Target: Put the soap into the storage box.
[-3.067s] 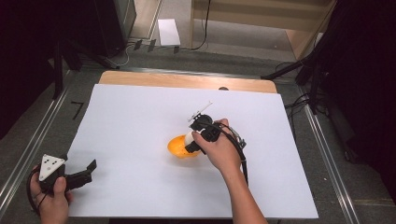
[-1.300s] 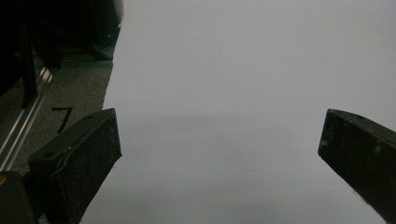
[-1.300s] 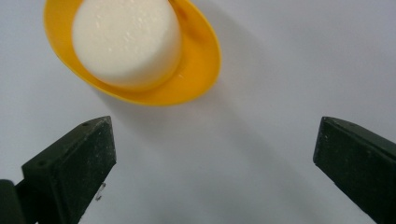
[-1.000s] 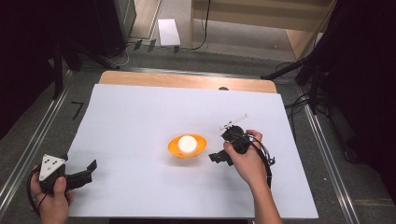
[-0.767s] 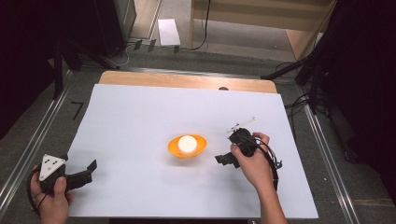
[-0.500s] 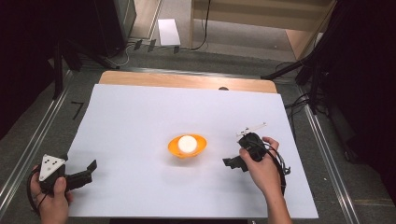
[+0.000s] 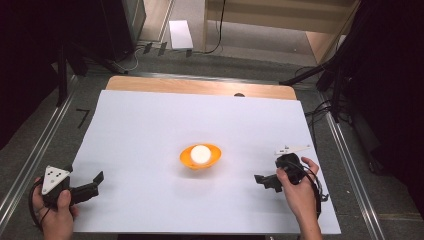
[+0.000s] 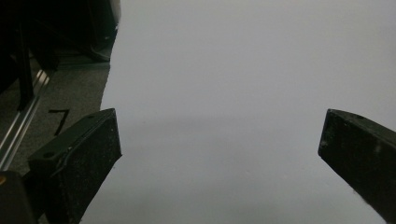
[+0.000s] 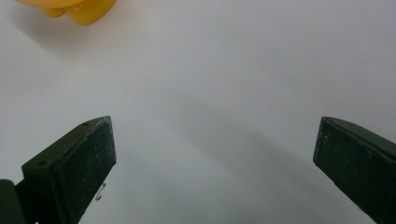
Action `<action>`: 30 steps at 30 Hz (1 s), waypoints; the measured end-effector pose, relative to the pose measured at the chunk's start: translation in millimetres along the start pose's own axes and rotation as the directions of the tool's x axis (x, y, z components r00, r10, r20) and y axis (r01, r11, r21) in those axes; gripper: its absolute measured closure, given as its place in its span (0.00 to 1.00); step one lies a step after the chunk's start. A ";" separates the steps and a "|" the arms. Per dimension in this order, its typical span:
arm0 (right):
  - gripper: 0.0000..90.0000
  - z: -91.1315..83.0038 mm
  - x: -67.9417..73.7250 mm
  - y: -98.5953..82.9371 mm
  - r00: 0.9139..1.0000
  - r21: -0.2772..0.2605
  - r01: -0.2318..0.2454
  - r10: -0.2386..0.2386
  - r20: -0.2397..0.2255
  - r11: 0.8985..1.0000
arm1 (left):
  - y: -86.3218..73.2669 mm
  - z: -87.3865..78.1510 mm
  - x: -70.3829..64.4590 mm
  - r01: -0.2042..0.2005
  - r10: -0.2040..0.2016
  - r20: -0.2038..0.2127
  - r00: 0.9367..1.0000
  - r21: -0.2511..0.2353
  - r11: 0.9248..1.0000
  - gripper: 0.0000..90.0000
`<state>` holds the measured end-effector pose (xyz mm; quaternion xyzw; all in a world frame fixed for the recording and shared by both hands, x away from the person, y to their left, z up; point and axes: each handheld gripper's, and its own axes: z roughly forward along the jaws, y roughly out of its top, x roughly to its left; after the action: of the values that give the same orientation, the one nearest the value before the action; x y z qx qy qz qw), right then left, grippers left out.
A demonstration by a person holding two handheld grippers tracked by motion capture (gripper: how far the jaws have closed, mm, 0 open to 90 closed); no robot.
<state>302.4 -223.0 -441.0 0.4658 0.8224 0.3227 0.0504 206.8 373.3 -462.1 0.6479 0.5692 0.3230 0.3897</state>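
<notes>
An orange bowl with a white ball in it sits near the middle of the white sheet. My right gripper rests low at the right of the bowl, well apart from it, open with nothing between its jaws. In the right gripper view the bowl's orange foot shows at the top left. My left gripper lies at the sheet's front left corner, open and empty; in the left gripper view its jaws frame bare white sheet.
The sheet covers a wooden table whose far edge shows as a bare strip. Metal rails run along both sides over grey floor. A white box lies on the floor beyond the table.
My right gripper has left the bowl and drawn back to the right and toward the front edge, its jaws empty. The ball stays in the bowl. The left gripper has not moved.
</notes>
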 end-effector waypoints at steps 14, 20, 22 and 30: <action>0.00 -25.0 -31.3 -44.5 0.997 -0.177 -0.040 0.051 0.060 0.983 | 0.1 0.1 0.0 0.000 0.000 -0.001 1.000 0.002 1.000 0.00; 0.00 -29.6 -42.2 -67.9 0.995 -0.221 -0.073 0.087 0.056 0.972 | 0.0 -0.2 -0.1 -0.002 0.002 -0.001 1.000 0.001 1.000 0.00; 0.00 -29.6 -43.4 -70.5 0.995 -0.223 -0.072 0.087 0.057 0.972 | 0.1 0.0 0.0 -0.002 0.002 -0.002 1.000 0.002 1.000 0.00; 0.00 -36.5 -57.8 -98.3 0.988 -0.266 -0.132 0.149 0.046 0.955 | 0.1 0.3 -0.1 0.001 -0.001 -0.002 1.000 0.002 1.000 0.00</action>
<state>248.8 -322.0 -481.7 0.5227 0.7350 0.4161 0.1155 207.1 373.1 -462.1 0.6479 0.5700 0.3228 0.3887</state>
